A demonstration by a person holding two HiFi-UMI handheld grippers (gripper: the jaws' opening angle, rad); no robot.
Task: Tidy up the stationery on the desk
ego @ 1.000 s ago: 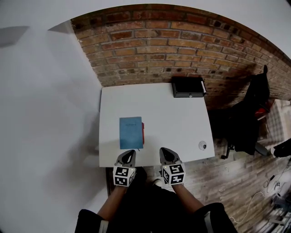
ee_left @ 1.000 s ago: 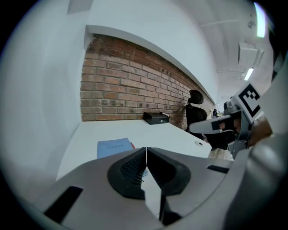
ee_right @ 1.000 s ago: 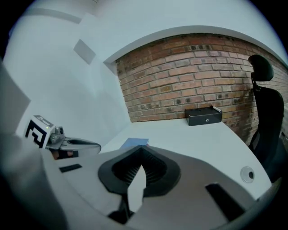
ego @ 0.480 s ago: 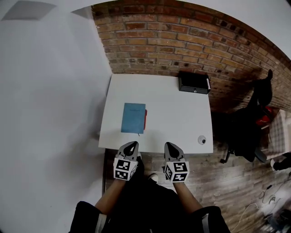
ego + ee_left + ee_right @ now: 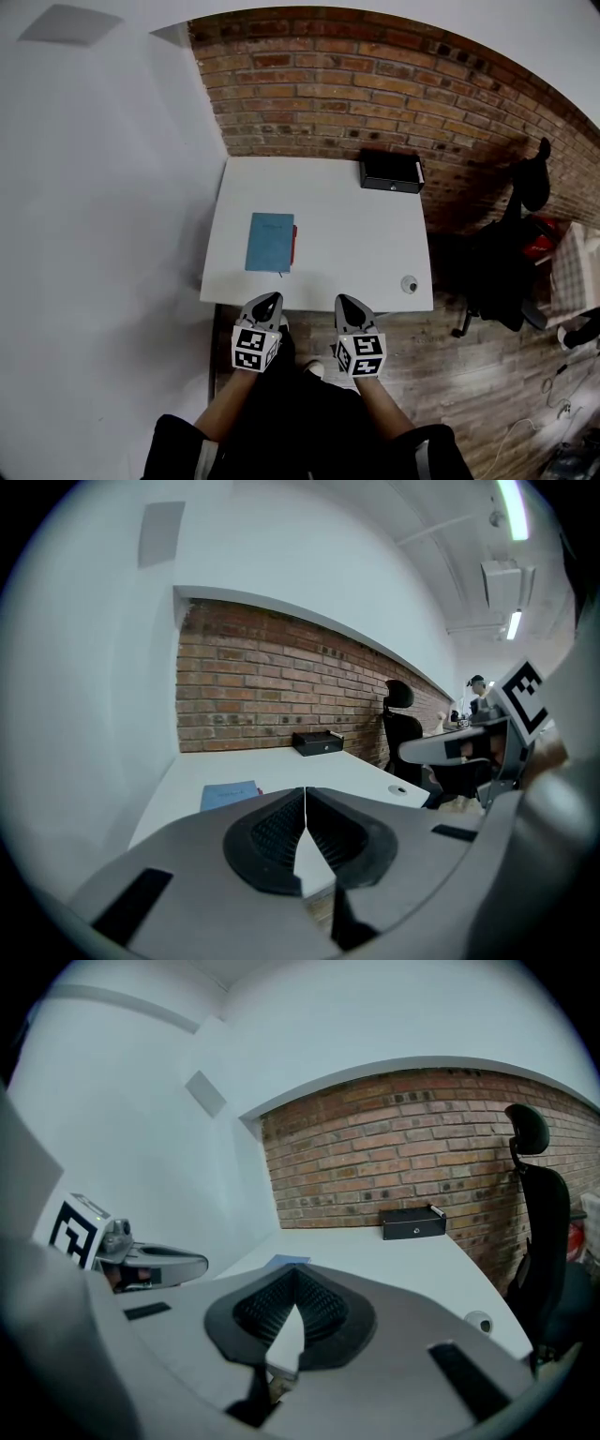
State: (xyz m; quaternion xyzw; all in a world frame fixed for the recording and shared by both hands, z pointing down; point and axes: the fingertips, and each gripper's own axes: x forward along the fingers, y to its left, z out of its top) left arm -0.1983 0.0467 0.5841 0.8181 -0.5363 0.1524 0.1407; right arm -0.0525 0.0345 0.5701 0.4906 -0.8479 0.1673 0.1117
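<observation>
A blue notebook (image 5: 270, 242) lies on the left part of the white desk (image 5: 347, 225), with a red thing (image 5: 294, 246) showing along its right edge. A black box (image 5: 391, 172) stands at the desk's far right corner against the brick wall, a white pen lying at its right end. My left gripper (image 5: 265, 303) and right gripper (image 5: 346, 305) hover side by side just off the desk's near edge, both shut and empty. The left gripper view shows the notebook (image 5: 230, 794) and the box (image 5: 317, 742) beyond the shut jaws. The right gripper view shows the box (image 5: 413, 1222).
A small round white thing (image 5: 409, 284) sits near the desk's front right corner. A black office chair (image 5: 506, 253) stands to the right of the desk on the wooden floor. A white wall runs along the desk's left side.
Both grippers have drawn back from over the desk's near edge to just off it, still shut. The view has shifted, so the desk sits higher in the picture.
</observation>
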